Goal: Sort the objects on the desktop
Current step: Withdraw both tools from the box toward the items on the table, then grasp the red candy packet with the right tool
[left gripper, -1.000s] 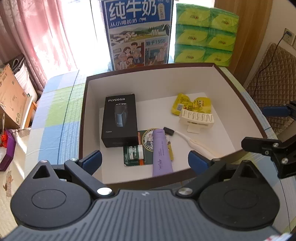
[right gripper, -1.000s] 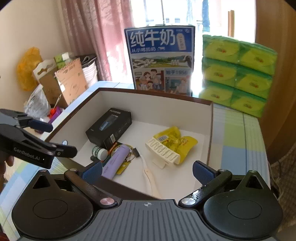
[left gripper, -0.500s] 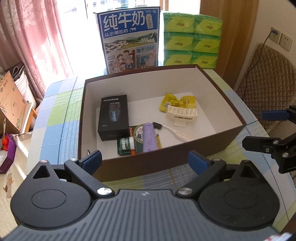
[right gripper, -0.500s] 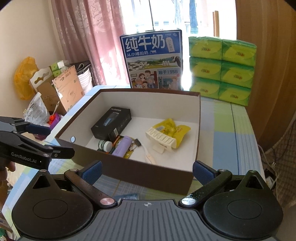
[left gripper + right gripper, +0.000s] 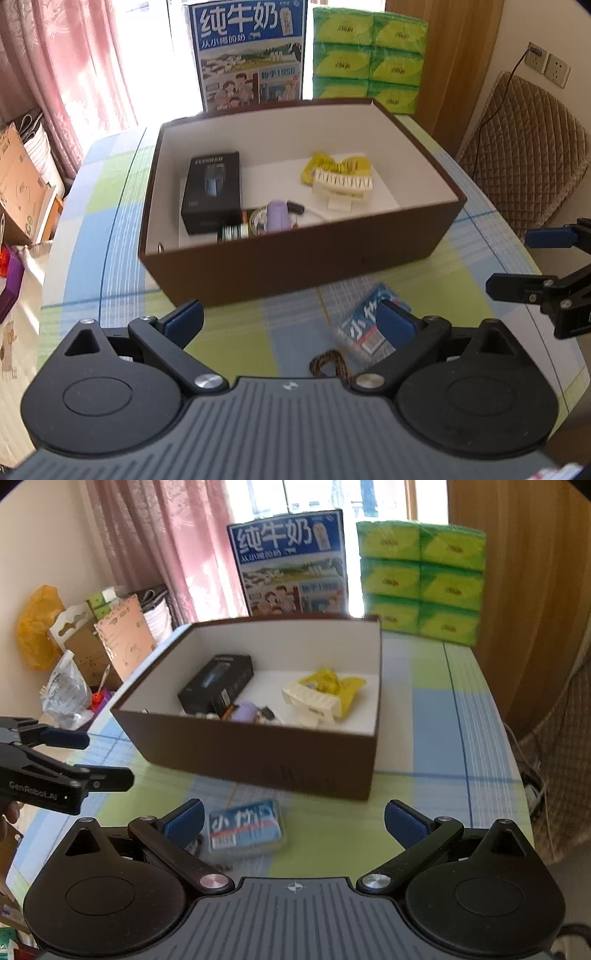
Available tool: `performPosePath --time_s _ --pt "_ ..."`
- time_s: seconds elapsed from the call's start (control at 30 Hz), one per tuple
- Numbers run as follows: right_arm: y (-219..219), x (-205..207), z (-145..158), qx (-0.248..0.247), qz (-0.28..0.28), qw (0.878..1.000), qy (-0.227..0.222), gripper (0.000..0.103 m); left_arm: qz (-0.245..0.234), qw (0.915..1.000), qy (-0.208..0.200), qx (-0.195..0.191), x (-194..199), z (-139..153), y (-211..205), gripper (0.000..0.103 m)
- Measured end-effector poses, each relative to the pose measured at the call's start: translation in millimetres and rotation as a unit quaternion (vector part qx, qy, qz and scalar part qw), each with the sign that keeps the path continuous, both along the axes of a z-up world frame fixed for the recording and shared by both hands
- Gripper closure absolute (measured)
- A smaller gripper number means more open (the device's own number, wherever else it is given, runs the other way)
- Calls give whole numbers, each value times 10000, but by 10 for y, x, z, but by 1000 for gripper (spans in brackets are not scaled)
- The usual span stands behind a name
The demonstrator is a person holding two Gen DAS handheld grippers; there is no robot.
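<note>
Both tongs wide open and empty above a checked worktop (image 5: pixel 110 280): left tongs (image 5: pixel 291 317), right tongs (image 5: pixel 293 818). Blue packet (image 5: pixel 245 829) flat on the cloth, just in front of a brown box (image 5: pixel 258 753) holding a black carton (image 5: pixel 212 190), purple tube (image 5: pixel 279 218), yellow pouch (image 5: pixel 336 166) and cream clip (image 5: pixel 341 184).

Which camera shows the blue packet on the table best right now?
The right wrist view: the blue packet lies almost whole in front of the brown box, label facing up. In the left wrist view the packet is blurred and partly hidden behind a finger of the left gripper.
</note>
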State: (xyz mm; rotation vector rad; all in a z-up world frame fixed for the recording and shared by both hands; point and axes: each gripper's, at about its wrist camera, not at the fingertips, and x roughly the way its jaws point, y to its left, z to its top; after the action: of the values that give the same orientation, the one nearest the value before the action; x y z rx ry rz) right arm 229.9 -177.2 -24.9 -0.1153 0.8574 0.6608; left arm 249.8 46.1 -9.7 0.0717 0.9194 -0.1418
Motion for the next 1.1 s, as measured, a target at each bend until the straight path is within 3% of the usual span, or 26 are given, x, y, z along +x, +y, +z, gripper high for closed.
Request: performPosePath --time_s 0.43,0.73,1.1 --pt "-179 -331 -293 -321 -99 9985 438 2 65 9994 336 -65 -375 -320 118 5" --pt "-180 -497 -588 -558 -27 9946 879 2 -181 9981 579 54 -529 -566 49 5" --pt "-266 -505 -794 -621 -377 9918 1054 2 -363 9963 780 14 -560 -743 14 6"
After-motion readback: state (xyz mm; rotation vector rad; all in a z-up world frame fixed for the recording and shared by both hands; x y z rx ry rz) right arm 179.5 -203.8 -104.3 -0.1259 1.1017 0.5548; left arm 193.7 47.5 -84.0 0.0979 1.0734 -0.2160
